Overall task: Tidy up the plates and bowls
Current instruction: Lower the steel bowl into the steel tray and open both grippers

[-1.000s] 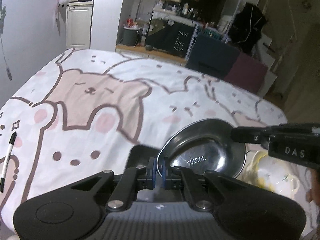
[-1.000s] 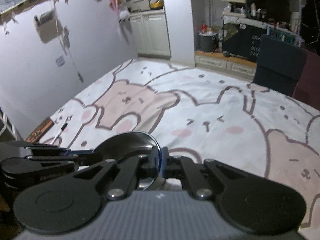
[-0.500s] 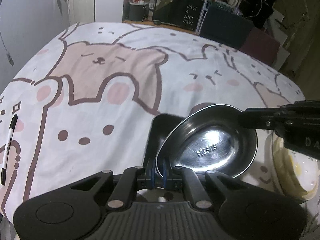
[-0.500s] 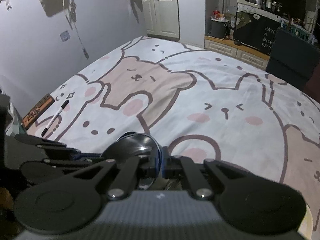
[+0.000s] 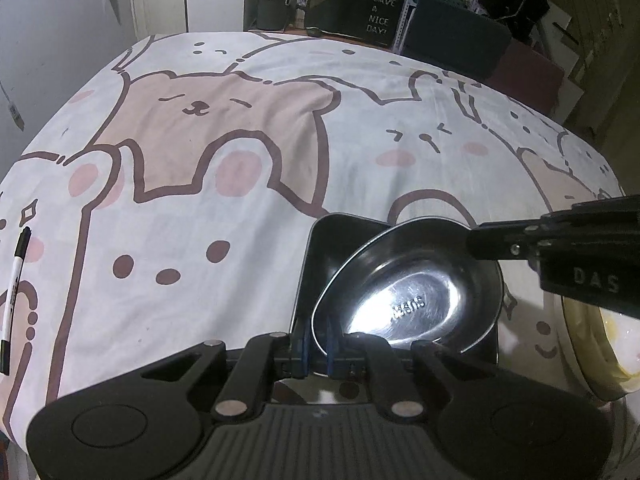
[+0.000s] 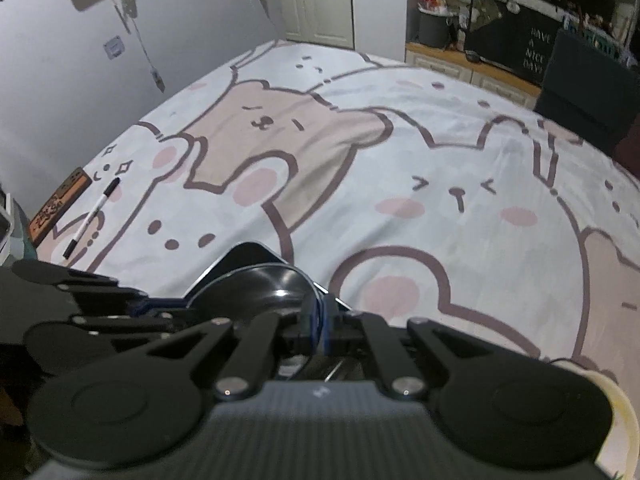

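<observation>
A shiny steel bowl (image 5: 408, 300) hangs tilted just above a black square tray (image 5: 320, 248) on the bear-print tablecloth. My left gripper (image 5: 316, 350) is shut on the bowl's near rim. My right gripper (image 6: 316, 320) is shut on the opposite rim; from the left wrist view it reaches in from the right edge (image 5: 500, 240). In the right wrist view the bowl (image 6: 260, 288) and the tray's far corner (image 6: 248, 252) show just beyond the fingers. A cream-yellow plate (image 5: 592, 344) lies to the right of the tray.
A black-and-white marker pen (image 6: 92, 218) lies on the cloth to the left. An orange-brown box (image 6: 58, 208) sits at the table's left edge near the wall. A dark chair (image 5: 452, 40) stands behind the table.
Both grippers have come down with the steel bowl held between them, so it now hangs low over the black tray. The views tilted further down toward the table.
</observation>
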A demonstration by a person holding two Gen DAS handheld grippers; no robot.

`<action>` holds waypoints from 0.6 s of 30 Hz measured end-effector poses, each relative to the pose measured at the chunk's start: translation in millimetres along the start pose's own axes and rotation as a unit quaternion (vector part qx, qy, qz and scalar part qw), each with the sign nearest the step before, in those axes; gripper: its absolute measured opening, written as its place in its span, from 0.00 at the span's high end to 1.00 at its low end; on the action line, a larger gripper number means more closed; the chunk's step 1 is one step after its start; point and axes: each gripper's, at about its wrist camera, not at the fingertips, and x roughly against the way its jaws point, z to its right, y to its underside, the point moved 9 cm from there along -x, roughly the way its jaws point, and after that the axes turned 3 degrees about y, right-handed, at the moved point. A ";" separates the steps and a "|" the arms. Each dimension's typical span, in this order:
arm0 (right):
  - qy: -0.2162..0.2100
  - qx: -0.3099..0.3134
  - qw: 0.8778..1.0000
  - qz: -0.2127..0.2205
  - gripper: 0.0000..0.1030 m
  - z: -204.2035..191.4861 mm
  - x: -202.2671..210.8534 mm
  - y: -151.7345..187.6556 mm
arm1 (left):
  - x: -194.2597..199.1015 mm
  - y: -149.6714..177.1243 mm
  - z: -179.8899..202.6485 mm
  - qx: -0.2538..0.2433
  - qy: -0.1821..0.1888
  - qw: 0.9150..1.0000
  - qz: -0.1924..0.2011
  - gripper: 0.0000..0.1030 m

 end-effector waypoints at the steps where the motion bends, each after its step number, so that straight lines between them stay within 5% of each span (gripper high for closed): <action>1: 0.000 -0.002 1.000 -0.004 0.97 1.2 -2.2 0.7 | -0.2 0.0 0.2 -0.001 0.000 1.000 0.000 0.92; 18: 0.006 -0.017 0.999 -0.041 0.95 8.4 -33.9 7.1 | -0.7 -0.2 -0.2 -0.004 0.001 1.000 -0.002 0.91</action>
